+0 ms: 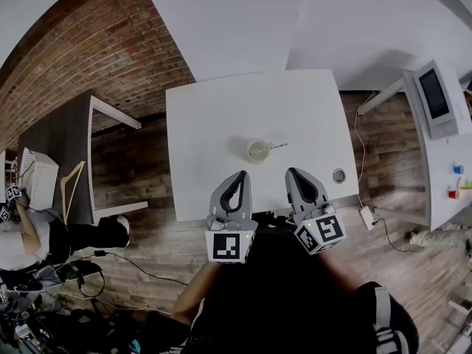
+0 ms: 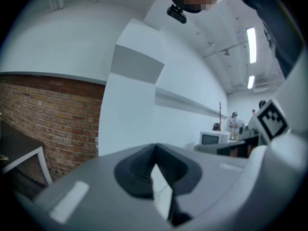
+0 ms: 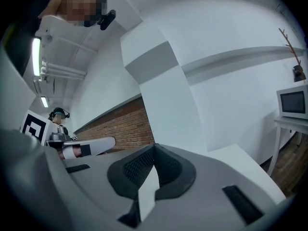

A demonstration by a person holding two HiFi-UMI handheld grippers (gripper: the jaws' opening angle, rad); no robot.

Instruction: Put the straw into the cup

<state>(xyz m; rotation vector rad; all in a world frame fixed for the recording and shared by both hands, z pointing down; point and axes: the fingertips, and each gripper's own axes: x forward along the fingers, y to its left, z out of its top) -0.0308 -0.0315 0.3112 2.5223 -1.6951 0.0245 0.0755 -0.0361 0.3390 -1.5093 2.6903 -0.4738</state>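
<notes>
A small clear cup (image 1: 257,150) stands near the middle of the white table (image 1: 221,116). A thin straw (image 1: 278,145) sticks out to the cup's right; I cannot tell whether it rests in the cup or lies beside it. My left gripper (image 1: 240,175) and right gripper (image 1: 293,172) hover over the table's near edge, a little short of the cup, one on each side. Both are shut with nothing between the fingers. In the left gripper view the left gripper (image 2: 155,148) has its tips touching, as does the right gripper (image 3: 154,148) in the right gripper view. Both point up at walls, with cup and straw hidden.
A small round grey disc (image 1: 338,175) sits at the table's right near corner. A dark table (image 1: 51,135) with a white basket (image 1: 37,177) stands at the left, beside a seated person (image 1: 26,238). At the right is a white desk with a screen (image 1: 434,94). Cables cross the wooden floor (image 1: 140,270).
</notes>
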